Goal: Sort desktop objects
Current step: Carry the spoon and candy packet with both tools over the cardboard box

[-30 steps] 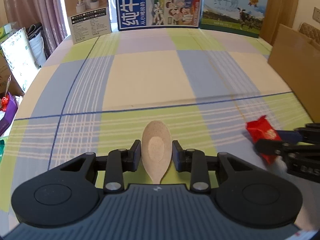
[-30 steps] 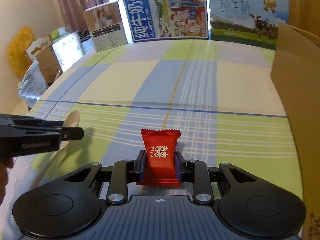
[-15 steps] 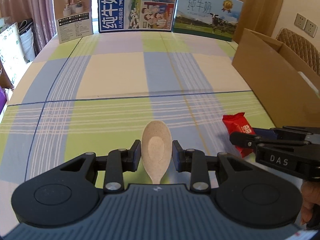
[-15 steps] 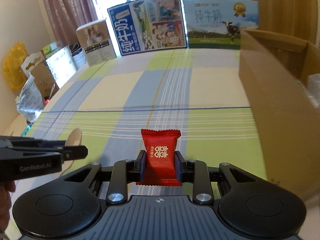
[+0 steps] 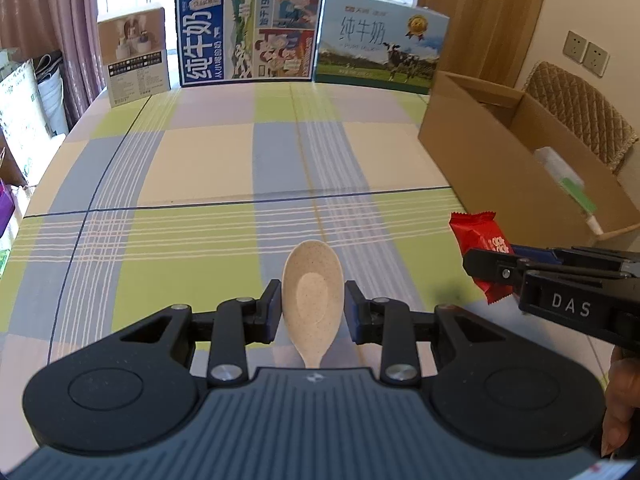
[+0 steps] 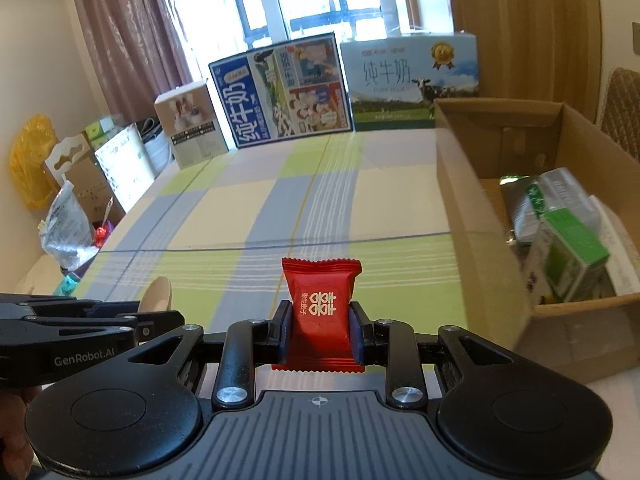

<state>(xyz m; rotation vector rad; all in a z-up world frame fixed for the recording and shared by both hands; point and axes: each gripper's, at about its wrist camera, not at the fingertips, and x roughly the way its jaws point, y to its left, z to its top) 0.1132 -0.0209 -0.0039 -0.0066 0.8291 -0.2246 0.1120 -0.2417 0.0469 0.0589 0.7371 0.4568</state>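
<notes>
My left gripper (image 5: 313, 308) is shut on a beige speckled spoon (image 5: 313, 292), bowl pointing forward, held above the checked tablecloth (image 5: 224, 168). My right gripper (image 6: 320, 328) is shut on a red candy packet (image 6: 320, 308) and holds it in the air. In the left wrist view the right gripper (image 5: 486, 266) with the red packet (image 5: 478, 236) is at the right, near the open cardboard box (image 5: 472, 152). In the right wrist view the left gripper (image 6: 156, 318) and the spoon (image 6: 158, 296) are at the lower left, and the box (image 6: 464, 208) stands to the right.
The box holds green and white packages (image 6: 560, 232). Two milk cartons (image 5: 248, 32) (image 5: 380, 44) and a small product box (image 5: 136, 56) stand along the table's far edge. Bags and boxes (image 6: 72, 200) lie beyond the left edge. A chair (image 5: 580, 116) stands behind the box.
Both grippers have risen and tilted up while keeping hold of the spoon and the packet. The cardboard box has come further into view, and its inside now shows.
</notes>
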